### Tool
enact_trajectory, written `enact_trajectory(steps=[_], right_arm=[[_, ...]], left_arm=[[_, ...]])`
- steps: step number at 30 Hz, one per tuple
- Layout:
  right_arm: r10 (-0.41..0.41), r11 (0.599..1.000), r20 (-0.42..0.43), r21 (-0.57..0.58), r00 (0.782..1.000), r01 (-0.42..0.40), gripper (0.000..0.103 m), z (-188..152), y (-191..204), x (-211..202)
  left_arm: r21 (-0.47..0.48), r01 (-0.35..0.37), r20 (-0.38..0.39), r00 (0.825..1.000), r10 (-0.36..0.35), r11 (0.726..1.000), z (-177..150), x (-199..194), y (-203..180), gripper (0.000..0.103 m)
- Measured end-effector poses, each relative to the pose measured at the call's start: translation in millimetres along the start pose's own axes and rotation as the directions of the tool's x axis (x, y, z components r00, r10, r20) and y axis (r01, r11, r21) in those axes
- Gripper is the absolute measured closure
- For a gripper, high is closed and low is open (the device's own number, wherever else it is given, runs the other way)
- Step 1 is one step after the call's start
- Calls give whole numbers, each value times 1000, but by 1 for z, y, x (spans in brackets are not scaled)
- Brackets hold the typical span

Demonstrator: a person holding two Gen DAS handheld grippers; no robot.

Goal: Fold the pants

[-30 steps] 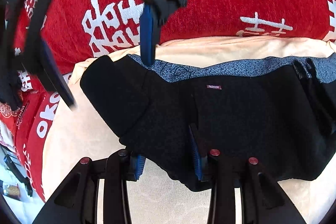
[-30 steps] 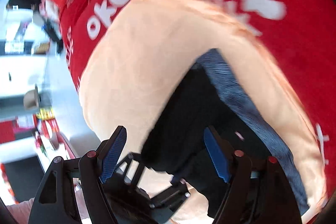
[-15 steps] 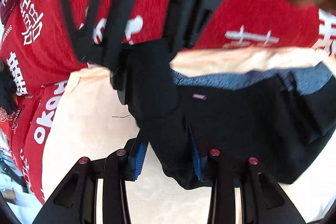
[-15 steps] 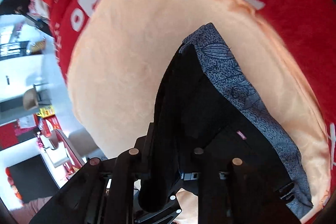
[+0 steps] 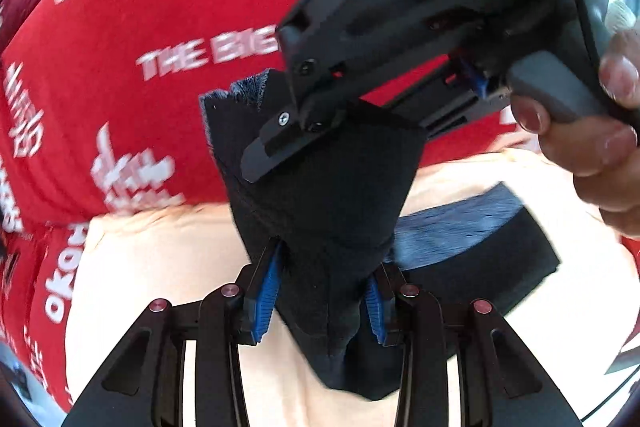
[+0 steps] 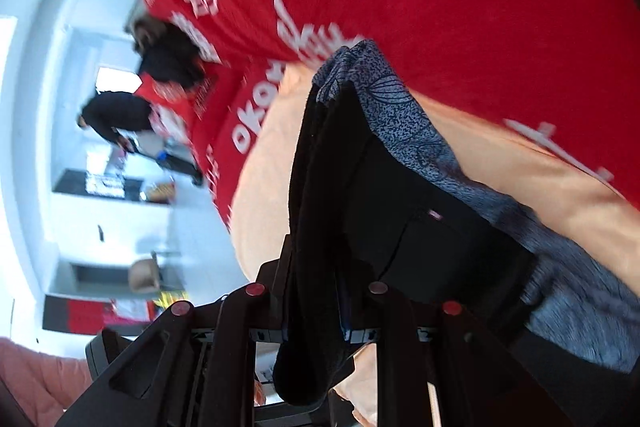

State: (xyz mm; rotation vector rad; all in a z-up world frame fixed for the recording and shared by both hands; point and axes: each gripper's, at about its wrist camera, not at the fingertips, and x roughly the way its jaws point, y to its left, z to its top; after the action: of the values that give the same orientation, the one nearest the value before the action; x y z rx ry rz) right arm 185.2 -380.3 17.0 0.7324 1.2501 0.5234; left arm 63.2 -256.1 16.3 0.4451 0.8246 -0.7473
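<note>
Pants [image 5: 332,187] black, grey-patterned waistband, bunched, lifted by both grippers.

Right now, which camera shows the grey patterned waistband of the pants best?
The right wrist view. There the patterned waistband runs sharp and unbroken along the pants, its leaf print readable. The left wrist view shows only a blurred grey strip and a scrap of it beside the right tool.

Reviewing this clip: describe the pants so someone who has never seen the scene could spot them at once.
Start at the red cloth with white lettering, then drop to the peach sheet over it. The pants are the only dark garment there: black fabric with a blue-grey patterned waistband, pinched by both the left gripper and right gripper.
</note>
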Motion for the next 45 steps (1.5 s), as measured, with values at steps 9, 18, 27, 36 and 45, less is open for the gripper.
enact_trajectory(steps=[9, 18, 27, 36, 45], right_arm=[[38, 985, 191, 158, 981, -69, 84, -83, -103, -122], [3, 934, 254, 345, 967, -94, 84, -164, -222, -144], [-24, 910, 247, 406, 969, -81, 84, -196, -259, -123], [-202, 916, 166, 380, 965, 126, 84, -213, -229, -125], [-471, 824, 60, 386, 880, 415, 67, -224, -203, -140]], left_arm=[[193, 112, -79, 992, -98, 975, 9, 23, -143, 65], [311, 120, -220, 974, -52, 943, -26, 82, -220, 65], [338, 122, -275, 961, -26, 933, -44, 88, -226, 51], [87, 172, -329, 935, -135, 981, -38, 53, -153, 30], [-189, 33, -449, 886, -117, 981, -46, 75, -62, 30]])
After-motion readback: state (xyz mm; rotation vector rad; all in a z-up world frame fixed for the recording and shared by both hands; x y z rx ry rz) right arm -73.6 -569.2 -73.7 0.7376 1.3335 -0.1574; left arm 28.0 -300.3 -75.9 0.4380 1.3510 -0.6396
